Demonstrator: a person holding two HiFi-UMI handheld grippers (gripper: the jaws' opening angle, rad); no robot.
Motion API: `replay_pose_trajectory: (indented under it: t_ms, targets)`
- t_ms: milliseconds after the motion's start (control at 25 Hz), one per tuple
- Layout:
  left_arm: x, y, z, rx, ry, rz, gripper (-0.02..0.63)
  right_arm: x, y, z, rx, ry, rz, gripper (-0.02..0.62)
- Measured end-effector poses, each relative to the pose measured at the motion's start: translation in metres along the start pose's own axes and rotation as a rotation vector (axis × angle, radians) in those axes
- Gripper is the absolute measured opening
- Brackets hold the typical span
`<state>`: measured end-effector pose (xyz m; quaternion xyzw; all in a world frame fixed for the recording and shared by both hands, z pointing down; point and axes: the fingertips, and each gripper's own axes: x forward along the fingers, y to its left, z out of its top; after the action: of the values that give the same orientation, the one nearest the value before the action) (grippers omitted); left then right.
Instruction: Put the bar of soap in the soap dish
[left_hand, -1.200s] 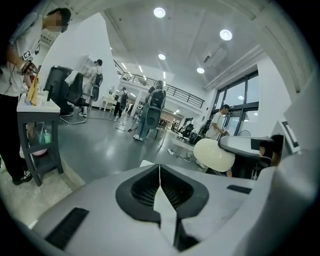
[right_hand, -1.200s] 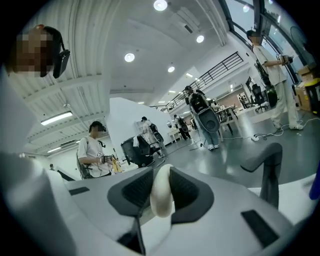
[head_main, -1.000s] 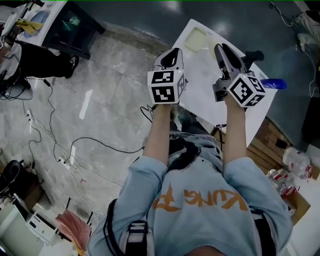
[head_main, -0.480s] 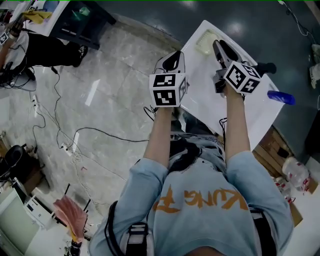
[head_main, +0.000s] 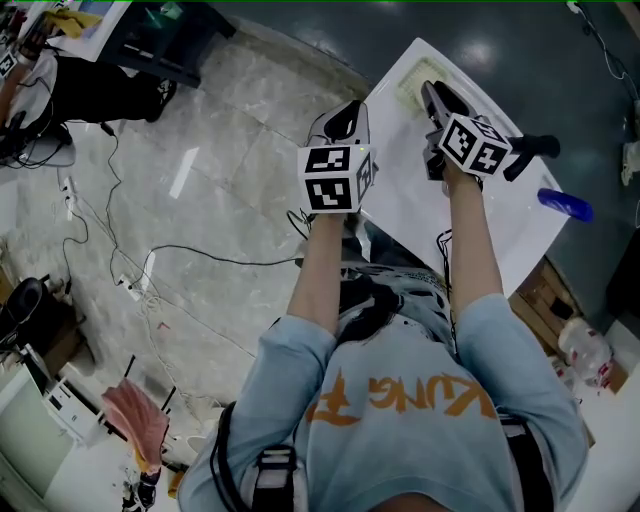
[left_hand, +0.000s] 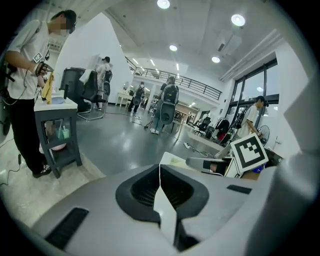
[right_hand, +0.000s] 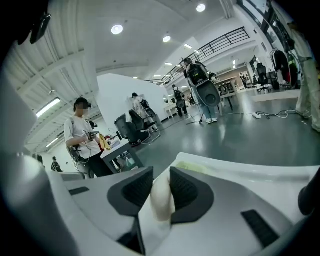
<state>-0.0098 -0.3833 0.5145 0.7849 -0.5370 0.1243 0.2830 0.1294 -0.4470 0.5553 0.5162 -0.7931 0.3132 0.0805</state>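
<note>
A cream bar of soap (right_hand: 161, 197) stands on edge between the dark pads of my right gripper (right_hand: 161, 189), which is shut on it. In the head view the right gripper (head_main: 432, 92) reaches over the white table (head_main: 440, 200), its tips just beside the pale green soap dish (head_main: 413, 78) at the far corner. The right gripper view has that soap dish (right_hand: 197, 166) just past the jaws. My left gripper (head_main: 345, 112) hovers at the table's left edge, over the floor. Seen in its own view, the left gripper (left_hand: 160, 175) is shut with nothing in it.
A blue object (head_main: 566, 205) and a black handle-like thing (head_main: 535, 148) lie at the table's right side. Cables (head_main: 150, 270) trail over the floor at left. Cardboard boxes (head_main: 545, 290) stand below right. A person (left_hand: 25, 75) stands by a small cart (left_hand: 55, 130).
My right gripper has sunk and moved with the soap toward the far corner, closer to the soap dish. The left gripper has dropped only slightly.
</note>
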Motion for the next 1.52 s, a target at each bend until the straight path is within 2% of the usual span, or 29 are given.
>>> replay_pose_trajectory:
  t_ms: [200,560,720,1080,1240,1520]
  targets:
    - [0.001,0.004,0.0,-0.008,0.0,0.002,0.025,0.004,-0.003,-0.002,0.039,-0.011,-0.009,0.118]
    - [0.002,0.009,0.0,-0.019,0.0,0.001,0.025,0.012,-0.005,-0.011,0.066,0.032,-0.017,0.12]
    - [0.003,0.004,-0.002,-0.019,0.0,-0.008,0.025,0.005,-0.007,-0.011,0.101,0.006,0.003,0.121]
    - [0.0,0.005,-0.004,-0.019,0.006,-0.021,0.025,-0.015,-0.012,-0.035,0.116,0.05,0.004,0.184]
    - [0.0,0.004,-0.004,-0.014,0.01,-0.031,0.025,-0.021,-0.004,-0.048,0.09,0.083,0.02,0.199]
    - [-0.001,0.001,-0.005,-0.016,0.013,-0.036,0.025,-0.017,0.006,-0.07,-0.043,0.183,0.003,0.202]
